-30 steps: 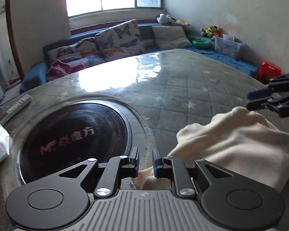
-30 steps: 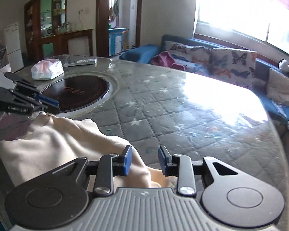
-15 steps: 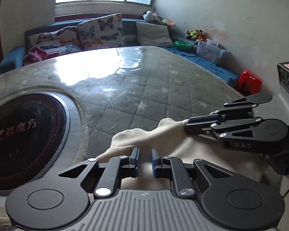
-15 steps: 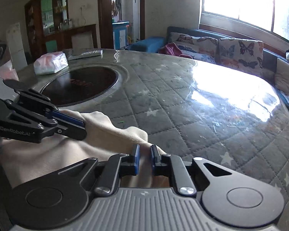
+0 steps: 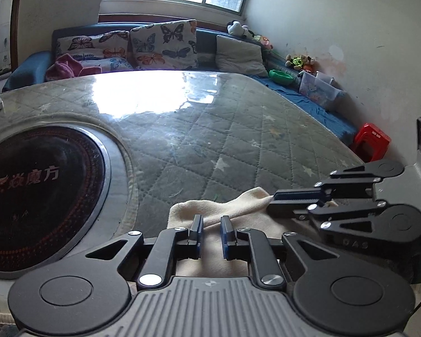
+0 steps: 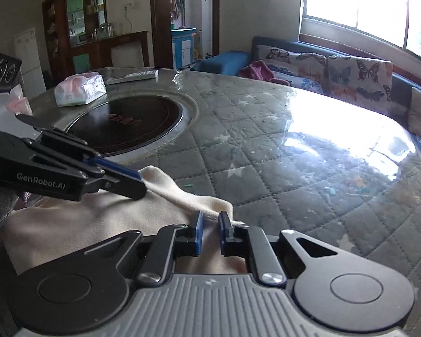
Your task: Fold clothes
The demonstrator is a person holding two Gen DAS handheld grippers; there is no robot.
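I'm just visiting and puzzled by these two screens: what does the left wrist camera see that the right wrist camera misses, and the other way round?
Only the left wrist view shows the red stool and the toys by the wall. Only the right wrist view shows the tissue pack, a remote and the doorway. Both show the cream cloth, the quilted table, the black round plate and the butterfly cushions.
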